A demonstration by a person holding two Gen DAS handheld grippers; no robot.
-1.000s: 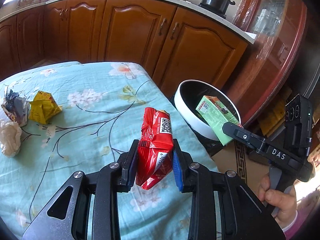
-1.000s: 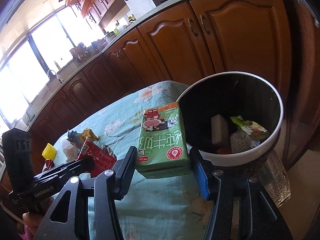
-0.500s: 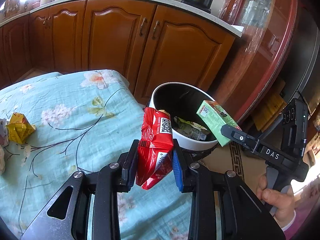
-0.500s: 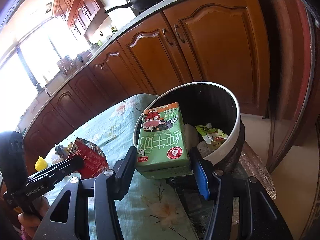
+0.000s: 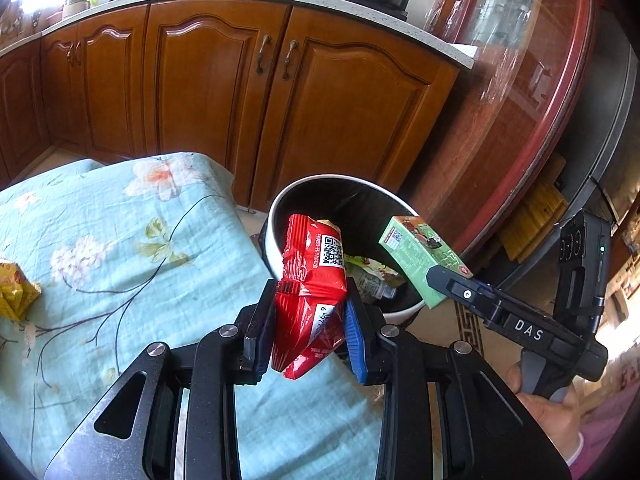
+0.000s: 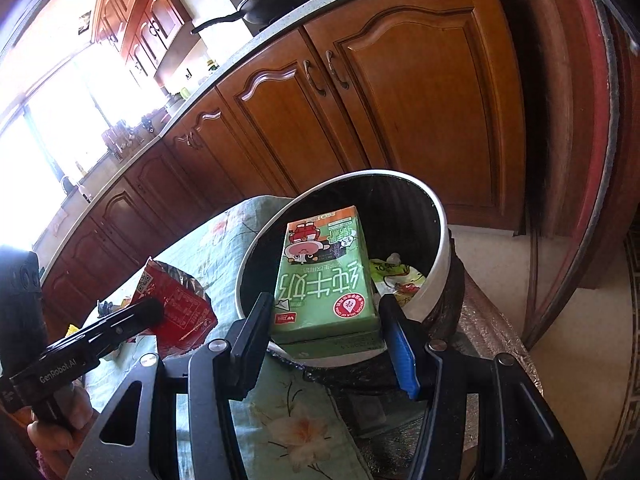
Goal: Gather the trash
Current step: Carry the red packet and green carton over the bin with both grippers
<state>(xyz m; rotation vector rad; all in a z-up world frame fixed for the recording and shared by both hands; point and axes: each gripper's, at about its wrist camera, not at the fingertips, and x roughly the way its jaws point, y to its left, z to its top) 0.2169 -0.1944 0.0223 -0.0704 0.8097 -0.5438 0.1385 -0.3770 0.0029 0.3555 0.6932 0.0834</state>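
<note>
My left gripper [image 5: 307, 326] is shut on a red snack wrapper [image 5: 312, 280] and holds it near the table's right edge, just short of the white-rimmed trash bin [image 5: 280, 208]. My right gripper [image 6: 326, 336] is shut on a green milk carton [image 6: 326, 280] and holds it over the near rim of the bin [image 6: 440, 240]. The carton [image 5: 424, 256] and right gripper also show in the left wrist view, over the bin's right side. The wrapper [image 6: 176, 308] shows in the right wrist view, left of the bin. Trash lies inside the bin.
A table with a teal floral cloth [image 5: 120, 260] lies left of the bin. A crumpled yellow wrapper [image 5: 14, 292] sits at its left edge. Wooden kitchen cabinets [image 5: 240, 92] stand behind, and a red-edged glass cabinet [image 5: 532, 100] to the right.
Both grippers have moved toward the bin with their loads. The carton now sits over the bin's rim, and the red wrapper has come up to the bin's near left side.
</note>
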